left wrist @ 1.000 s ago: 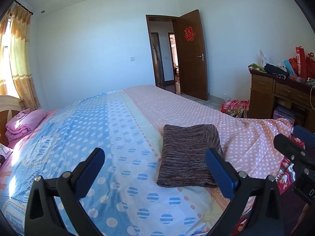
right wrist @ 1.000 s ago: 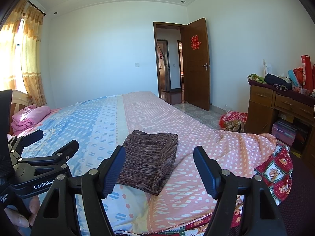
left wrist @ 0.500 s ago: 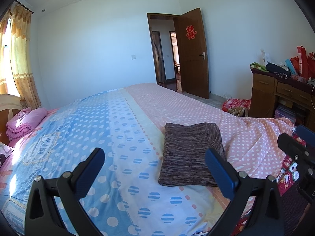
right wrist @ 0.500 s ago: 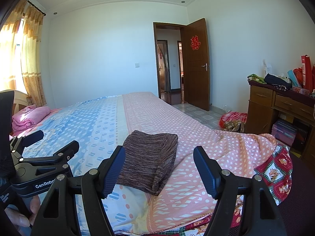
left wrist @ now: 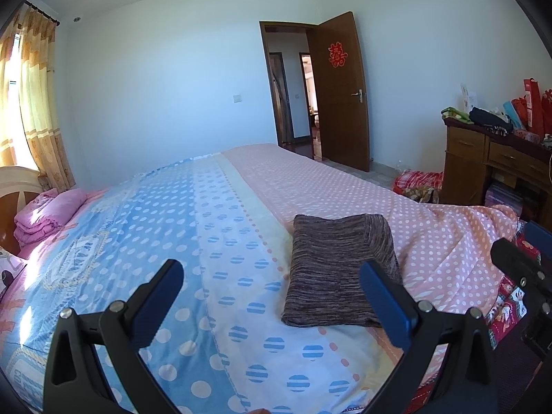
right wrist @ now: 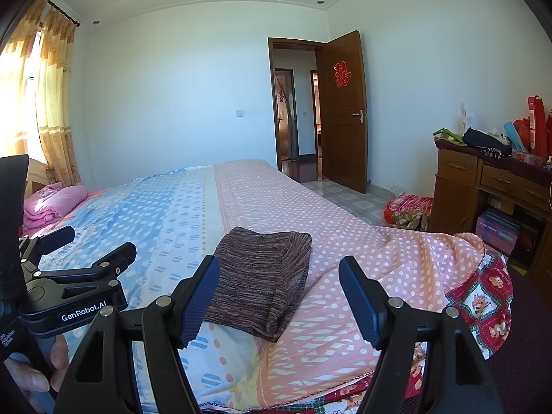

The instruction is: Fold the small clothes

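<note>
A folded brown garment [left wrist: 339,272] lies low centre on the dotted bedspread [left wrist: 193,220]. The left gripper [left wrist: 272,296] and right gripper [right wrist: 279,296] both hover spread wide, holding nothing

Folded garment [left wrist: 339,269] is matt marled knit; bedspread [left wrist: 214,214] smooth printed cloth; dresser [right wrist: 483,186] glossy wood.

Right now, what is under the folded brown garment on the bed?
The folded brown garment lies on the dotted bedspread, across the seam where its blue and pink halves meet. Whether anything else lies beneath is covered by the fabric.
</note>
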`<state>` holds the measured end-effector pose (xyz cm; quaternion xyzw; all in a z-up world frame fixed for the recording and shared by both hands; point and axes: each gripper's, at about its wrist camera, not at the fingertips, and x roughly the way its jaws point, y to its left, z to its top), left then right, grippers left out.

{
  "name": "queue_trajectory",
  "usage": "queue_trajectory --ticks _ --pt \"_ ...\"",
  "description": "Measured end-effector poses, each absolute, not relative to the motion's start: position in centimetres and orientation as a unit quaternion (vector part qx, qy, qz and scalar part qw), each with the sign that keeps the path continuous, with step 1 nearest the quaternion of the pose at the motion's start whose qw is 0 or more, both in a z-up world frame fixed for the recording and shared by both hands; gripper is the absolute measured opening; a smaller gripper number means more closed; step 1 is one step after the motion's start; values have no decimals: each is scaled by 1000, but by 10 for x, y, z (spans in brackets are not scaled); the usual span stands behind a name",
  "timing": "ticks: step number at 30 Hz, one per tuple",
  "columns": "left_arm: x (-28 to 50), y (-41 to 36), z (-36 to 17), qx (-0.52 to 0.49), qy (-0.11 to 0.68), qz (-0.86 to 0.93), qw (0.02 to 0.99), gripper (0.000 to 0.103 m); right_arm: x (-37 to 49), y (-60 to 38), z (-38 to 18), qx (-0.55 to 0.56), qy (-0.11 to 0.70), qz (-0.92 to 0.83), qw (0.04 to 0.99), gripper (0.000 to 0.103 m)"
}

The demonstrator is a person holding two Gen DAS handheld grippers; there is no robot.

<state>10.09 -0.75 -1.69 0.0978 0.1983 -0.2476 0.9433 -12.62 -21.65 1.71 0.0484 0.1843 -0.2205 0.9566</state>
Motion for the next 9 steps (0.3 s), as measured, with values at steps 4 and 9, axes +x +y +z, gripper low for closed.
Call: queue_trajectory --ticks 4,9 --pt "103 -6 -18 88 198 -256 942 103 -126 -216 17 48 185 -221 956 72" --pt "103 -4 -17 83 196 -259 942 103 -126 -219 14 51 187 -220 956 72"
